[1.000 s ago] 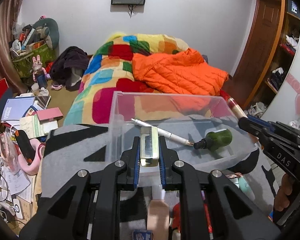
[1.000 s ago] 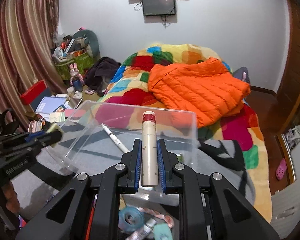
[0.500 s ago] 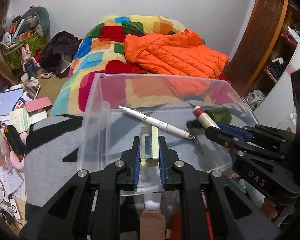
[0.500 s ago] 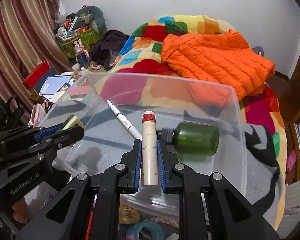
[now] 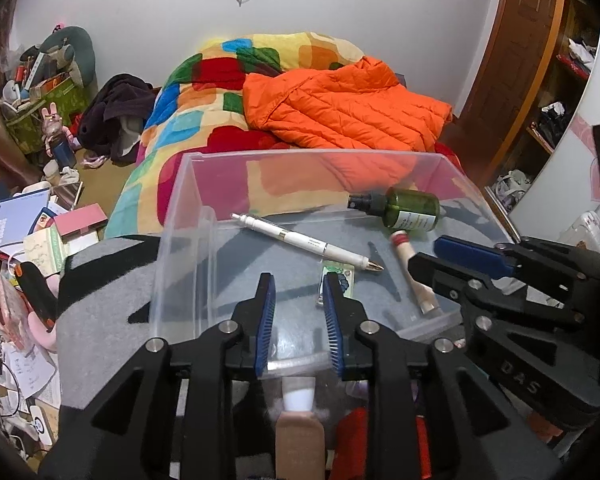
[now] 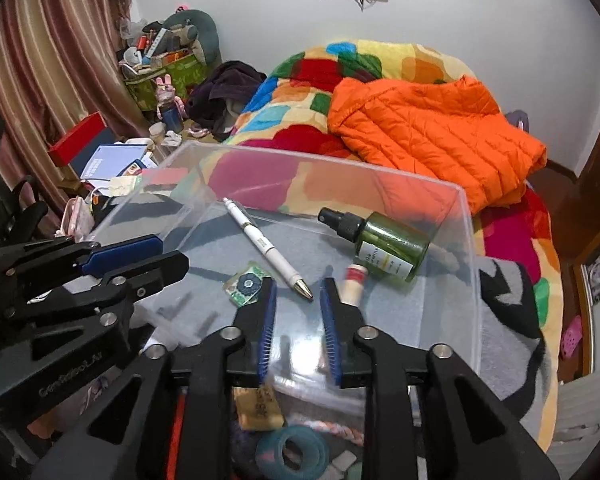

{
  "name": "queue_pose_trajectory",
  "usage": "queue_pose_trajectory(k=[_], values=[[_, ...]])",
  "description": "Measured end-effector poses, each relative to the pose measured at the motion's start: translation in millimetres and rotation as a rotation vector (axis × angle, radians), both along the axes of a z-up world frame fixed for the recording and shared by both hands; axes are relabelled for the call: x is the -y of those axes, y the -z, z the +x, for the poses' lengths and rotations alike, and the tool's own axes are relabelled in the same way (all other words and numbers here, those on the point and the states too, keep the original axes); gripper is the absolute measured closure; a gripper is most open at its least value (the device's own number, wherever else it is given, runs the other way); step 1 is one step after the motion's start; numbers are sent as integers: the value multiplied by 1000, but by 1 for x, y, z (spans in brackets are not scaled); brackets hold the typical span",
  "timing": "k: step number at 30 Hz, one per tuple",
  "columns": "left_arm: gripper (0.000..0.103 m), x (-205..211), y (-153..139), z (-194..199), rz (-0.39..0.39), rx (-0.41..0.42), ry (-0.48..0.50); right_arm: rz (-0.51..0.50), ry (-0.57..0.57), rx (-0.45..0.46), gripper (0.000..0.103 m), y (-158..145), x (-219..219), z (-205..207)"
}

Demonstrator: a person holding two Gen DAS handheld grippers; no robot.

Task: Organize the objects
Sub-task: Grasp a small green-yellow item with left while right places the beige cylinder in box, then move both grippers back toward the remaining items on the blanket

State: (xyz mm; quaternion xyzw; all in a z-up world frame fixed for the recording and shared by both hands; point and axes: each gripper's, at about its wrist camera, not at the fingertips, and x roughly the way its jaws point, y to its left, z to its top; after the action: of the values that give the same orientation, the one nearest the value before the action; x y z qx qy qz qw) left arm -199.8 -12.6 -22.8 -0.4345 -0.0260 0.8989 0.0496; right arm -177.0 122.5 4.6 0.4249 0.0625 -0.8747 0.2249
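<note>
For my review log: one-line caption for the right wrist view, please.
Right gripper, jaws open and empty, over clear bin holding pen, green spray bottle, tube and small packet.

bin (image 5: 188,216): clear, sitting open | pen (image 5: 306,243), green bottle (image 5: 410,210), tube (image 5: 414,272), small card (image 6: 247,286): all lying flat inside; bottle at 2 o'clock

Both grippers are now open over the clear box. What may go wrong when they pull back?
1. The left gripper has just been opening; its right finger is very near the small tile it dropped, so pulling back may drag it.
2. The right gripper has also just been opening; the tube lies close to its finger and may roll.
3. The box wall is thin and close to both grippers; a bump may shift it.
</note>
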Motion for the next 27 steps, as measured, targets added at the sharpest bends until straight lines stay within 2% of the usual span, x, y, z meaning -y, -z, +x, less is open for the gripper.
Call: queue_pose_trajectory(k=[3,4,8,10,14,19,23,27], values=[[71,3,-10,10,6,-25,-2,3,-5,-44,73,-11,-4,14],[63,4,-14,14,7,-36,-4,3,-7,-58,71,-15,-6,18],[31,10,-34,39,-6,-115,-32,6,-10,-118,56,-30,-15,41],[23,14,-42,53,-26,-152,-49,17,0,-160,48,-37,-21,53],[18,20,-47,78,-69,-178,-62,25,23,-215,37,-45,-37,76],[18,27,-31,103,-91,-138,-65,32,66,-204,37,-38,-60,91],[18,32,-10,118,-122,-98,-80,58,119,-162,37,-19,-79,95],[18,37,15,131,-93,-31,-83,77,148,-87,37,8,-94,96]])
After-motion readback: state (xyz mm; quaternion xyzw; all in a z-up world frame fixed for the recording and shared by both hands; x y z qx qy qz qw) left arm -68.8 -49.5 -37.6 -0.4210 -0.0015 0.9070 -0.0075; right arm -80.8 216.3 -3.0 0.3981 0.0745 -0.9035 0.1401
